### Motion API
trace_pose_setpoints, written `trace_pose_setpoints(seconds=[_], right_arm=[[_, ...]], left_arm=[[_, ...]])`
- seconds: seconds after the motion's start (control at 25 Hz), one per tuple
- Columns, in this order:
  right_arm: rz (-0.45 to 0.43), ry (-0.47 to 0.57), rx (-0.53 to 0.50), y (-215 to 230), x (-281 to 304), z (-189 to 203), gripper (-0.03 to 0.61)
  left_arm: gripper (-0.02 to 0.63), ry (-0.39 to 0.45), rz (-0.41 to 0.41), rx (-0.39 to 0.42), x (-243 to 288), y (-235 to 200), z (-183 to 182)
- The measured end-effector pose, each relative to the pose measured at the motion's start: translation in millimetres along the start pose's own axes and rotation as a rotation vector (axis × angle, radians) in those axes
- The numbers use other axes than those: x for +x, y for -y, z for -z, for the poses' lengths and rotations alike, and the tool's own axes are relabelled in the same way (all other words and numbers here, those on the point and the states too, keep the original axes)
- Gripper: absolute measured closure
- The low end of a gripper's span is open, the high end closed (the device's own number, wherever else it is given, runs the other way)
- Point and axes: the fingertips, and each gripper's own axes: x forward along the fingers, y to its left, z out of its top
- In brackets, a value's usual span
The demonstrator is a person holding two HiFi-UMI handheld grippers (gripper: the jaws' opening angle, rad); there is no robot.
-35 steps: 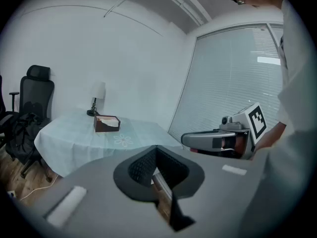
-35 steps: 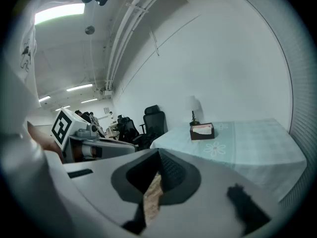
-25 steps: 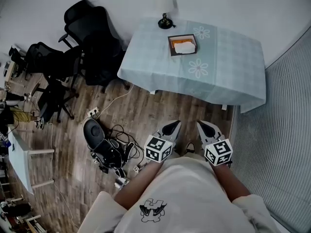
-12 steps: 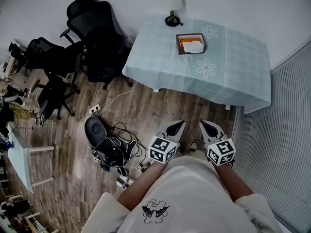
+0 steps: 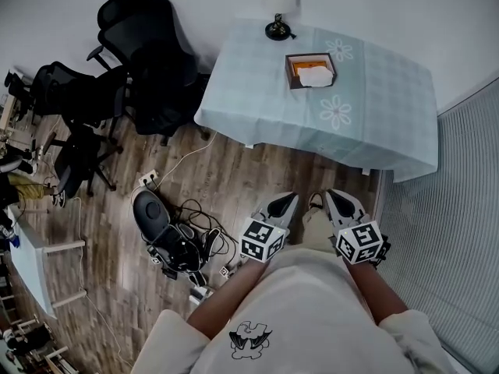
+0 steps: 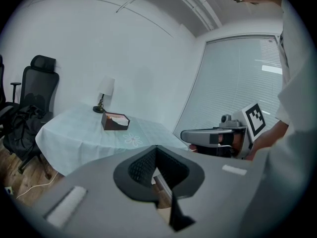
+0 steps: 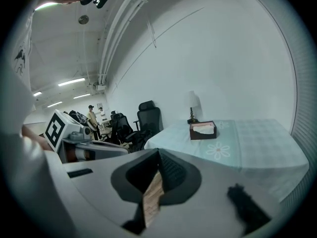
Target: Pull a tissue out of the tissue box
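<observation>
- Holding both tools low and close to the body, the person keeps the left hand-held gripper (image 5: 285,201) with its jaws closed together and nothing between them; its own view shows only floor through the slit behind the tips.
- Beside it, the right hand-held gripper (image 5: 335,197) is likewise closed tight and empty. Both point forward and slightly down towards the table, which I read as a carrying pose for the approach, since nothing is within reach.
- The tissue box (image 5: 310,70) stands well apart from both, on the far half of the worktop (image 5: 382,115). A white tissue (image 5: 316,77) lies in its open top, exposed for a pinch from above. By my judgement the step in hand is closing the gap, and one set of jaws must open before any pull.
- The box is placed squarely on a pale checked cloth with white flower motifs that drapes over the worktop's edges. A small lamp (image 5: 278,2) stands near it at the back edge, against the white wall.
- Wooden floor (image 5: 234,174) lies between the person and the worktop, with a tangle of cables (image 5: 183,240) to the left of the feet.
- Black office chairs (image 5: 144,57) crowd the worktop's left side, and a slatted blind (image 5: 456,232) runs along the right.
</observation>
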Motion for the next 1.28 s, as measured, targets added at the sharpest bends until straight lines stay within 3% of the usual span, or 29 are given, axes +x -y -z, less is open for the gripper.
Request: trace_pose_setpoints(seconds=[0.24,0.44,0.84,1.08,1.28], right_arm=[[0.000,0.007,0.017,56.0,45.9,-16.3,0.572],[-0.019,0.011,0.012,126.2,89.6,-52.3,0.572],[-0.225,-0.054,-0.083,219.9,164.6,-115.2,0.572],[-0.247,-0.074,-0.060,233.1,191.3,-123.7,0.572],[-0.211,-0.095,-0.076,244.2,212.1,-128.5,0.572]], left_arm=[[0.607,-0.007,-0.005,0.016,57.7,-34.4,-27.8],[0.607,-0.014,-0.030,0.026,130.5,-62.5,-72.3],[0.607,0.023,-0.144,-0.013,254.6,-122.4,-166.4],[0.607,0.017,-0.179,-0.019,269.1,-149.8,-186.0],[0.607,-0.006,-0.171,-0.031,271.9,-169.9,-187.9]])
